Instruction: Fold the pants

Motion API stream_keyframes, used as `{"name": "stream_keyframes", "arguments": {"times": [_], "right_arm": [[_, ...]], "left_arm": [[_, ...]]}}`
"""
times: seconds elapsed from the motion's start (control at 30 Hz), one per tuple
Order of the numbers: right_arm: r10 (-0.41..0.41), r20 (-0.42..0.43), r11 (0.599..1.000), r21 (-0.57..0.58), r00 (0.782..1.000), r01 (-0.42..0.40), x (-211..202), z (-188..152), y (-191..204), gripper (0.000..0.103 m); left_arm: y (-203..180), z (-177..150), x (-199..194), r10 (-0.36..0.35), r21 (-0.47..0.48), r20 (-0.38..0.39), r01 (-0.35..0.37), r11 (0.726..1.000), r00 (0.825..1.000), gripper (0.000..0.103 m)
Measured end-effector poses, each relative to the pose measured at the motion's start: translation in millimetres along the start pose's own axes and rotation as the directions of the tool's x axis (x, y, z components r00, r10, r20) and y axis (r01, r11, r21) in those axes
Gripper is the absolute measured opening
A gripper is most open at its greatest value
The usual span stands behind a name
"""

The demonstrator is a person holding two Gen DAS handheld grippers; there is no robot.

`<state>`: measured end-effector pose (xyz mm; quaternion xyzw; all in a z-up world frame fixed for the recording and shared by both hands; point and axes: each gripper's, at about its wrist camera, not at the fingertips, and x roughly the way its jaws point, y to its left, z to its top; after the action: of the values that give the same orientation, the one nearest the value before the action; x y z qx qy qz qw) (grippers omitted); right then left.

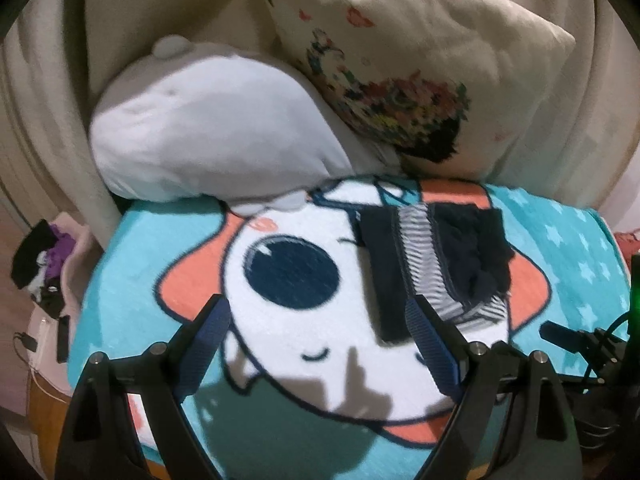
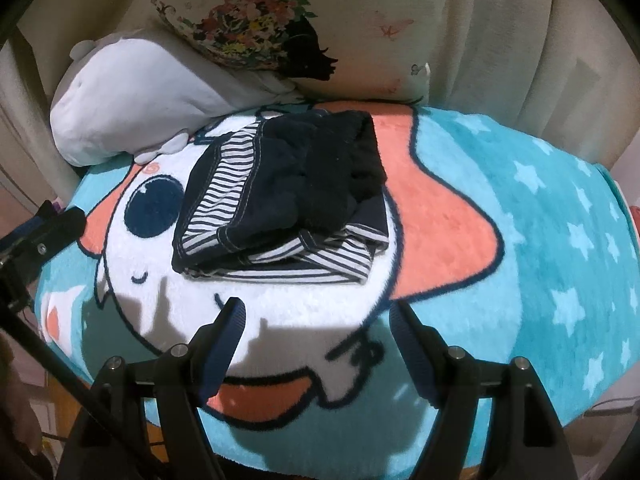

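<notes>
Folded pants point(image 2: 280, 196) on cartoon blanket point(image 2: 520, 240), pillows point(image 1: 400, 60) behind, both jaws wide

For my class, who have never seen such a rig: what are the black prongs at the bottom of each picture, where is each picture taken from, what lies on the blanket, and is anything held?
The prongs are two-finger claws that a person holds, one per hand. Each carries a camera looking along its fingers. One picture comes from the left claw, the other from the right claw. Both are open and hold nothing. On the cartoon blanket lie dark pants with striped parts, folded into a bundle. Behind are a grey plush toy and a flowered pillow.
</notes>
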<state>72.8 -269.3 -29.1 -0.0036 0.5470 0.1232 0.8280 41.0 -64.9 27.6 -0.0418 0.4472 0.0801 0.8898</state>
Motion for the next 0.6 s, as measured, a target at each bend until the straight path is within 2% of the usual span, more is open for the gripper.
{"name": "stream_keyframes", "arguments": {"times": [0.23,0.3,0.4,0.47,0.5,0.6], "right_arm": [[0.017,-0.003,1.0,-0.012,1.0,-0.017,5.7,8.4,0.8,0.079],[0.021,0.0,1.0,-0.017,1.0,-0.021,6.4,10.2,1.1,0.079],[0.027,0.004,0.999,-0.022,1.0,-0.027,7.2,13.1,1.3,0.079],[0.029,0.011,0.999,-0.024,1.0,-0.029,6.5,14.8,1.6,0.079],[0.032,0.017,0.999,-0.027,0.999,-0.031,5.7,15.8,1.9,0.079],[0.034,0.029,0.999,-0.036,0.999,-0.033,3.8,18.2,4.0,0.079]], "left_arm": [[4.9,5.6,-6.5,0.03,-0.033,0.048,-0.029,0.999,0.998,0.089],[5.5,7.4,-11.4,0.076,-0.046,0.08,-0.073,0.996,0.994,0.089],[8.3,10.3,-24.8,0.148,-0.072,0.16,-0.138,0.988,0.976,0.093],[11.0,12.8,-34.1,0.151,-0.083,0.218,-0.136,0.987,0.964,0.097],[12.4,14.7,-37.5,0.153,-0.085,0.234,-0.137,0.987,0.96,0.102],[18.1,20.9,-41.2,0.137,-0.095,0.241,-0.117,0.989,0.961,0.103]]}}
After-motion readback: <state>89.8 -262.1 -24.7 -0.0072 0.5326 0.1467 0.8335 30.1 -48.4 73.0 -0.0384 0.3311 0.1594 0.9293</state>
